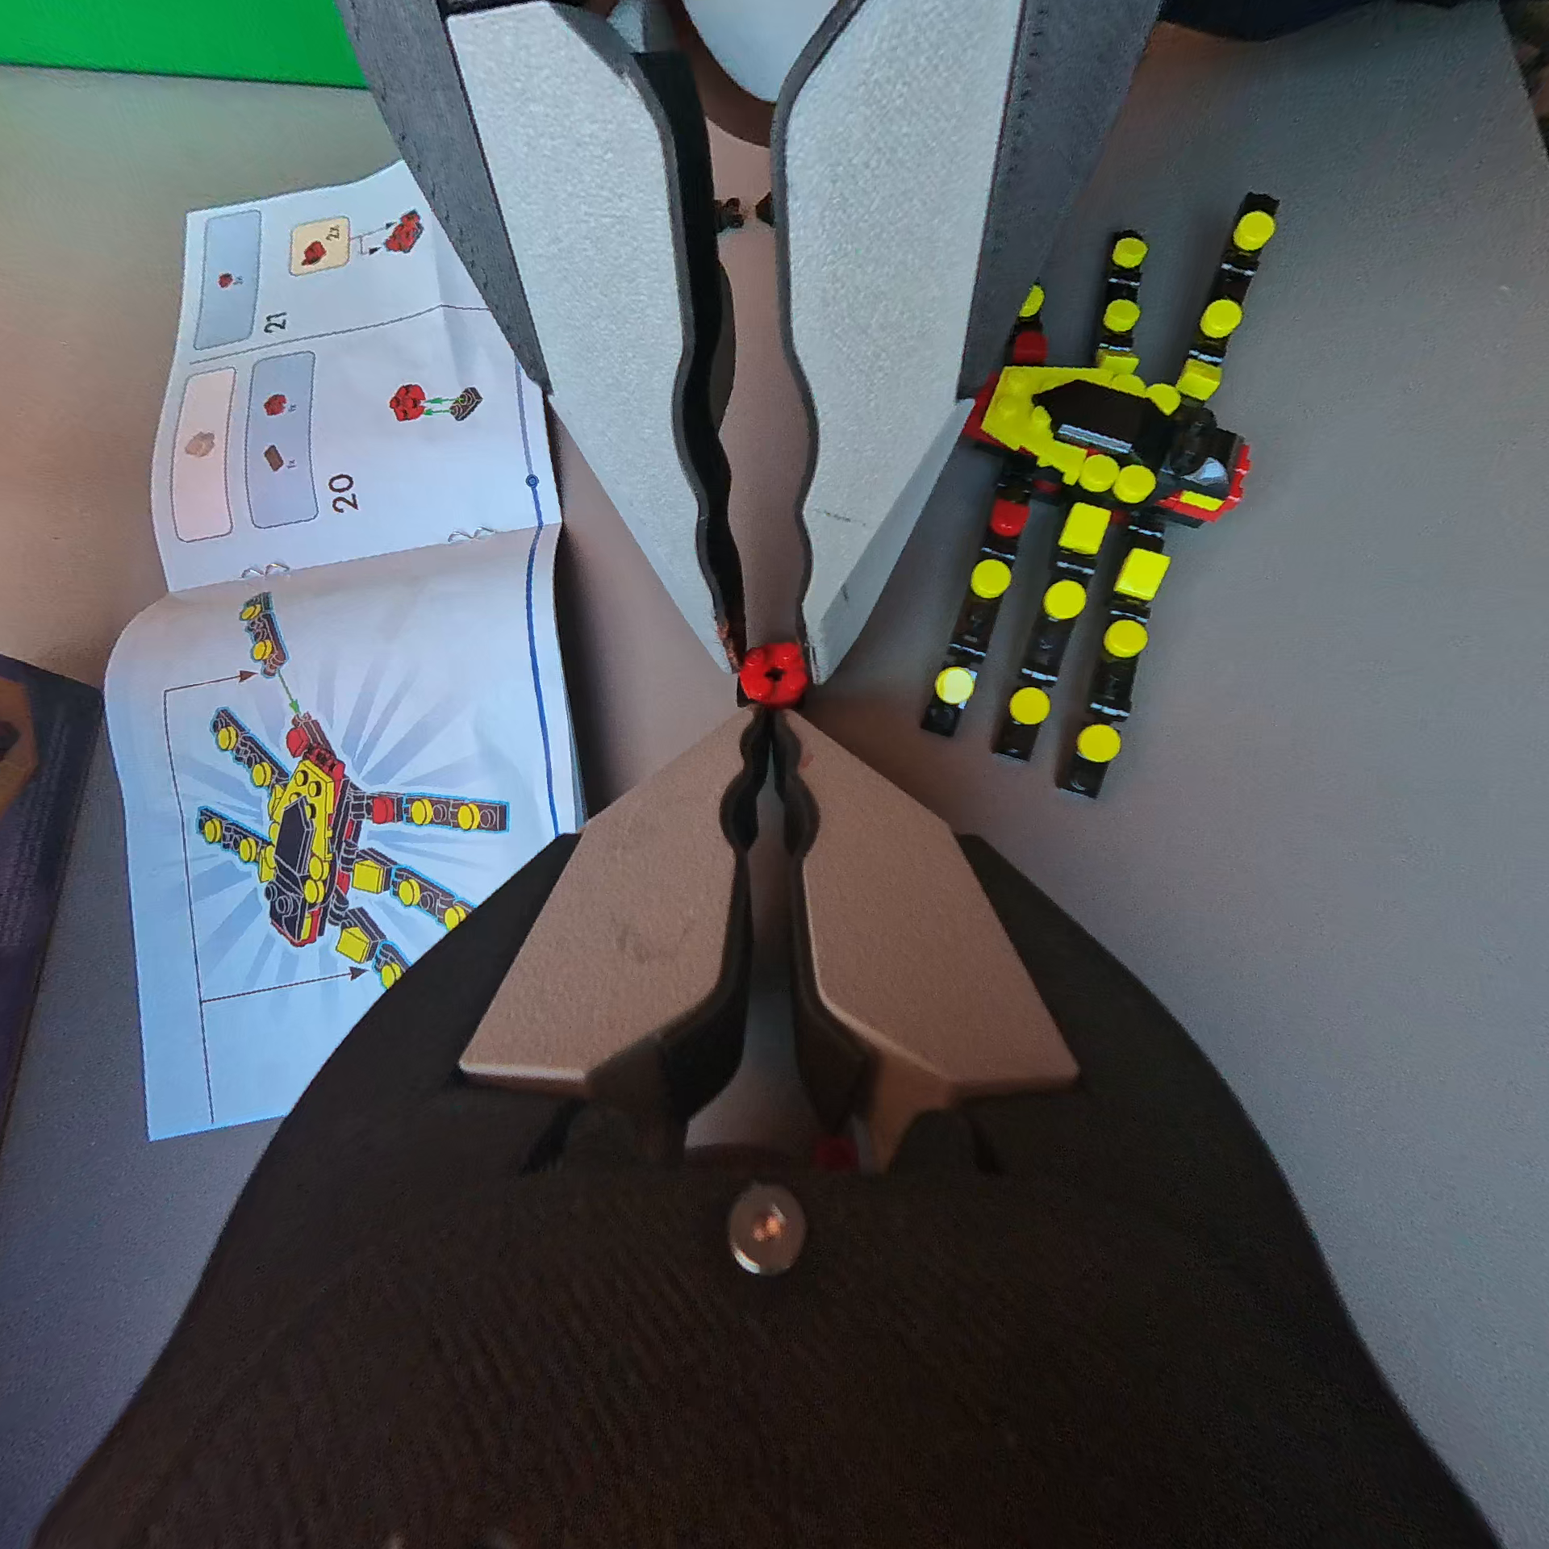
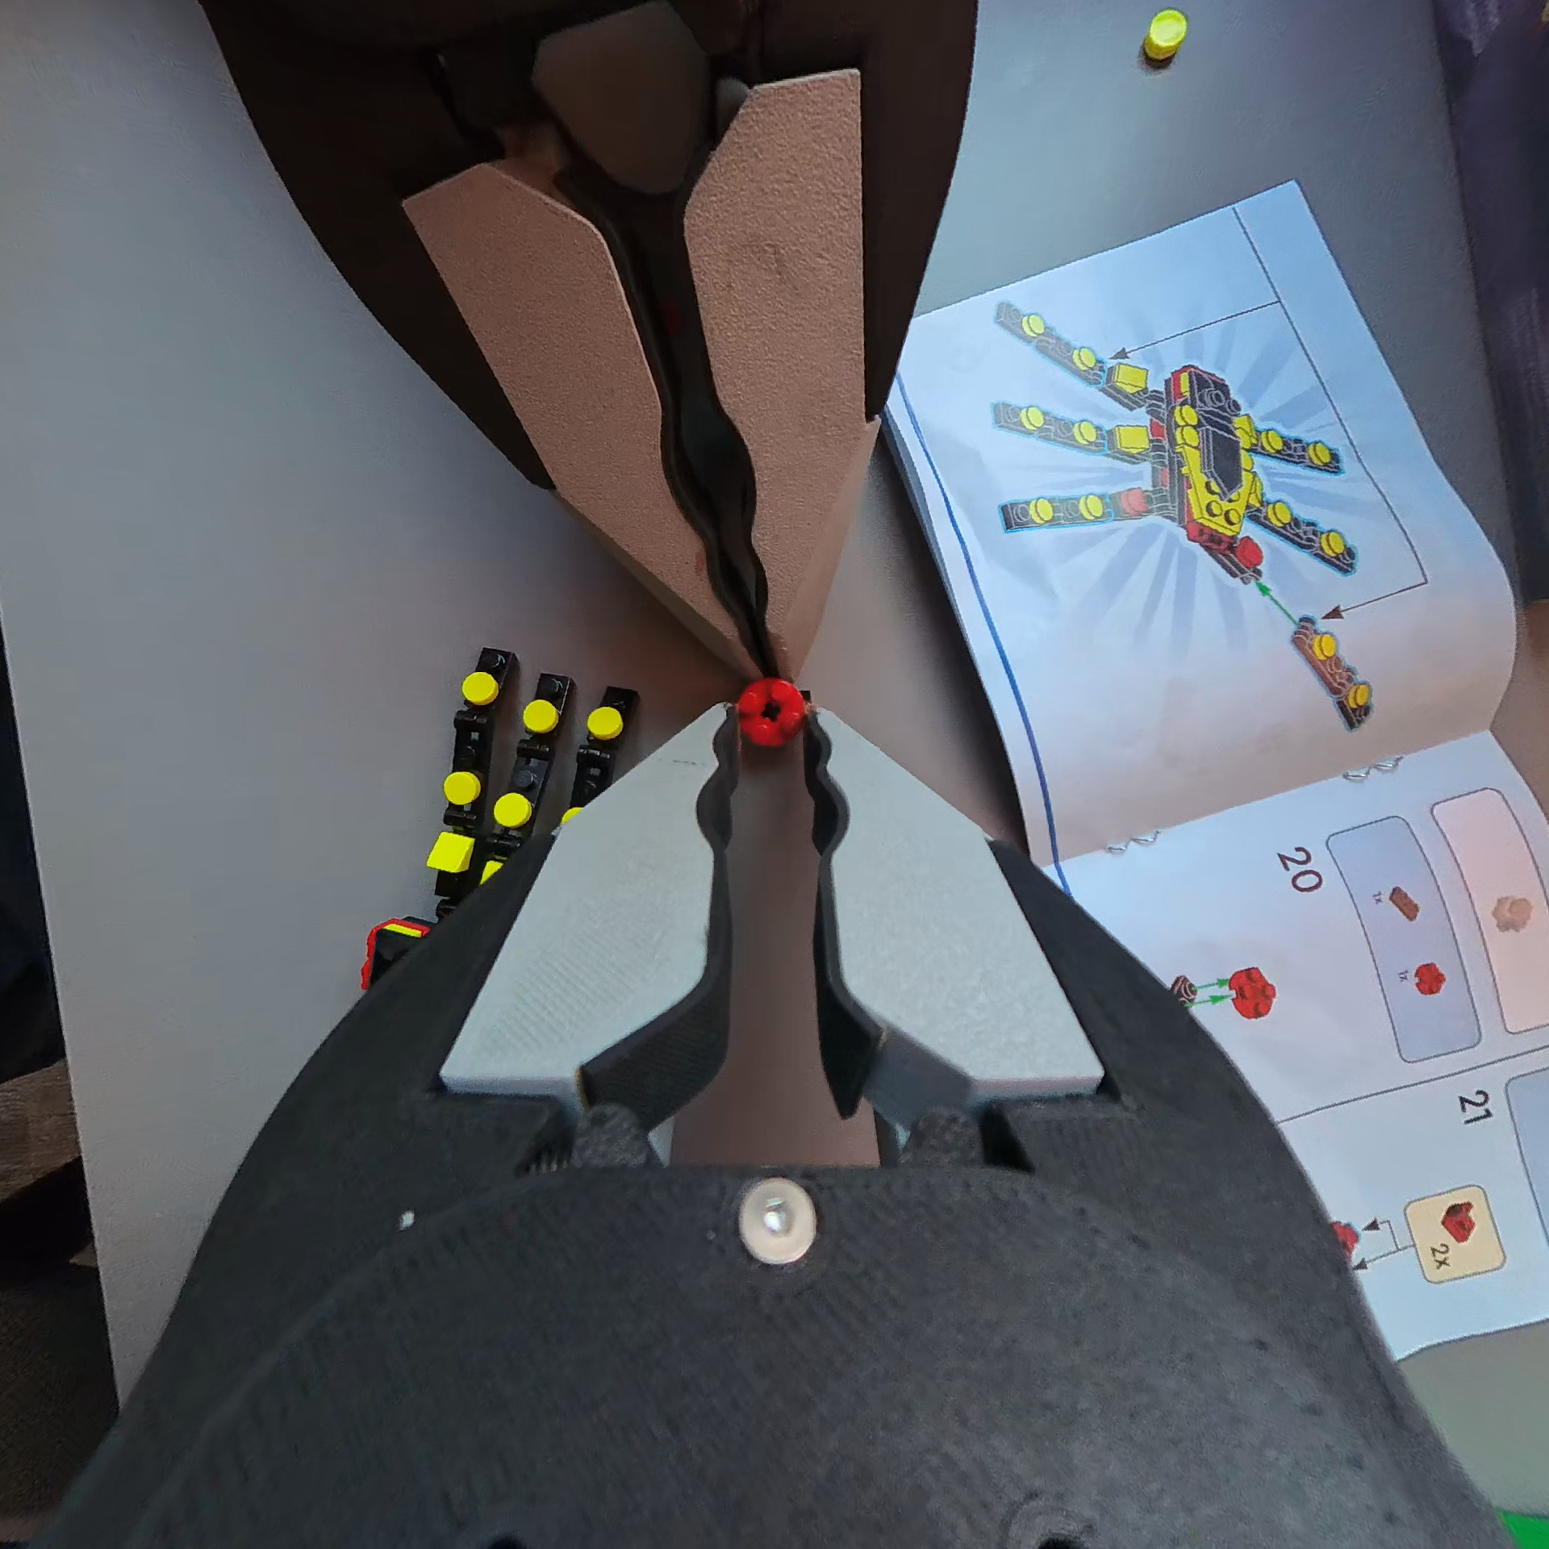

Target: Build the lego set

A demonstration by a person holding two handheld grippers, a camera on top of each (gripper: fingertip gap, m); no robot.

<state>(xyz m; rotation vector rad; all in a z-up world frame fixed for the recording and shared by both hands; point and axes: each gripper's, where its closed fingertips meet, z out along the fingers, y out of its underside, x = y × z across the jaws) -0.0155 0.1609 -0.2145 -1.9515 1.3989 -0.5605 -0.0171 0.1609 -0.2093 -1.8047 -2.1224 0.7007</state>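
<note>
A small red round brick is held above the table where the two grippers meet tip to tip. My right gripper, with grey fingers, is shut on it. My left gripper, with tan fingers, is shut, its tips against the red brick. A sliver of a small dark piece shows at those tips; the rest is hidden. The black, yellow and red spider model lies flat on the table, right of the grippers in the left wrist view. Its legs show left of my right gripper.
The open instruction booklet lies flat beside the grippers. A loose yellow round stud sits at the far top. Two tiny dark pieces lie on the grey table. A dark box edge is at the left. Both grippers' tips are close together, under 4 cm apart.
</note>
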